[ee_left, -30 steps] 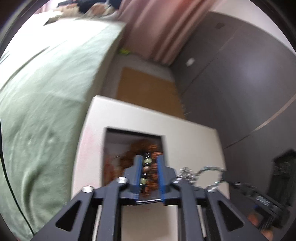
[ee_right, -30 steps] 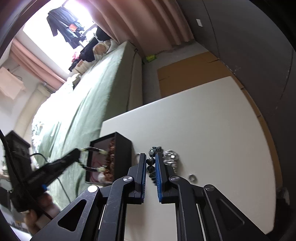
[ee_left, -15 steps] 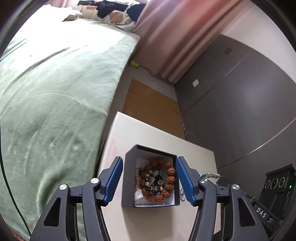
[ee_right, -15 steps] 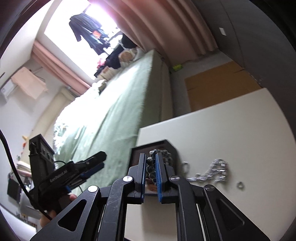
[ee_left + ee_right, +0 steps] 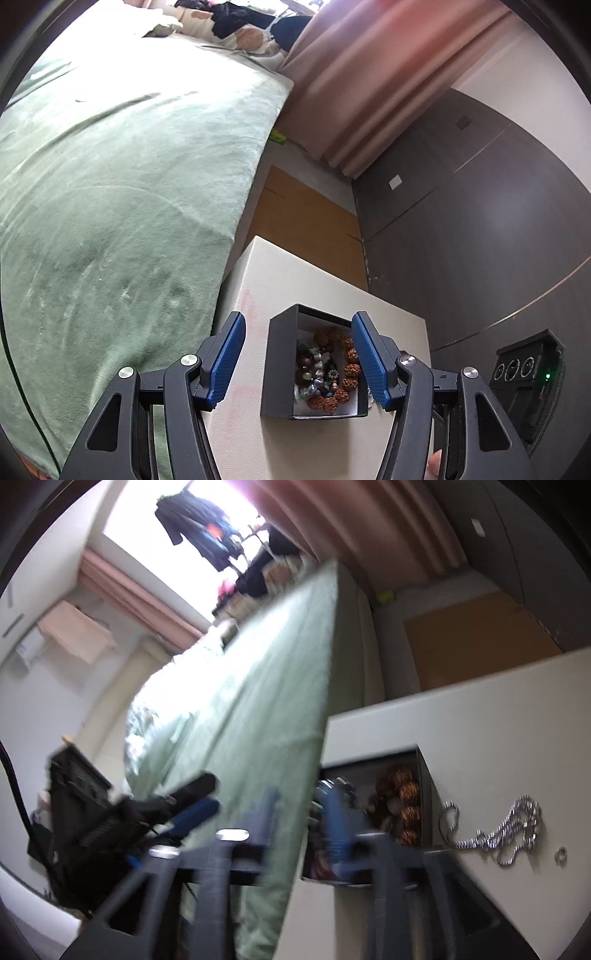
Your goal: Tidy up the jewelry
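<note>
the left gripper (image 5: 297,363) hung with jaws spread and empty above the black box (image 5: 280,373) of beads. the right gripper (image 5: 303,812) was opening over the box – a dark bracelet (image 5: 332,786) at its tips could slip outside, because the silver chain (image 5: 495,830) lay on the table (image 5: 480,738) just beside.

The left gripper (image 5: 297,360) hangs with its blue fingers (image 5: 226,360) spread wide and empty. Between them, lower down, sits an open black box (image 5: 280,363) on the white surface (image 5: 295,280), holding brown bead bracelets (image 5: 345,365). A green bed (image 5: 122,184) fills nine o'clock.
</note>
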Demonstrator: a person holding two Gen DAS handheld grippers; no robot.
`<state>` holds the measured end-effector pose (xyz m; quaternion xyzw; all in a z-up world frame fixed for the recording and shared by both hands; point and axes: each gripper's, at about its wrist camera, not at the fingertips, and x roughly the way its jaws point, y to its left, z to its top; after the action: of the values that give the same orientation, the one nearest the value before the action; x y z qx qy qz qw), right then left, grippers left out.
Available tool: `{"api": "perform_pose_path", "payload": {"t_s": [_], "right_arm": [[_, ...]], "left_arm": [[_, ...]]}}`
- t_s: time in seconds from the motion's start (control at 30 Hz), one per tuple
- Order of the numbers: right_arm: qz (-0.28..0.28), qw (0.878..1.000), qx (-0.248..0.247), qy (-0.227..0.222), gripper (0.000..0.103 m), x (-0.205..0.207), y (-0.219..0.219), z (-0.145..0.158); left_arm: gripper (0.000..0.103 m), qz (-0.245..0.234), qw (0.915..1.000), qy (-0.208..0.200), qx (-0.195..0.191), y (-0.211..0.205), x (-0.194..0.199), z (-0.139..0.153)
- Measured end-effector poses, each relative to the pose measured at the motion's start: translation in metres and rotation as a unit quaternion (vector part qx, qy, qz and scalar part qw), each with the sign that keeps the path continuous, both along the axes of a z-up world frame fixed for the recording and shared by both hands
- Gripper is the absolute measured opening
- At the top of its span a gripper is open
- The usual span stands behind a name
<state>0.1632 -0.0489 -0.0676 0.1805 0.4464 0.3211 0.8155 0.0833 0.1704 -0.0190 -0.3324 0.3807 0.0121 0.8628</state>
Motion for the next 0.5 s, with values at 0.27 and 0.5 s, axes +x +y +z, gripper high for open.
{"api": "perform_pose_path", "payload": {"t_s": [0.27,0.5], "right_arm": [[-0.027,1.000,-0.003,0.005,0.052,-0.002,-0.037,0.005],[-0.056,0.998,-0.005,0.015,0.057,0.001,-0.084,0.012]], "left_arm": [[0.061,-0.014,0.9999,0.001,0.010,-0.014,0.003,0.000],[0.061,-0.036,0.9989,0.010,0.029,-0.037,0.010,-0.002]]}}
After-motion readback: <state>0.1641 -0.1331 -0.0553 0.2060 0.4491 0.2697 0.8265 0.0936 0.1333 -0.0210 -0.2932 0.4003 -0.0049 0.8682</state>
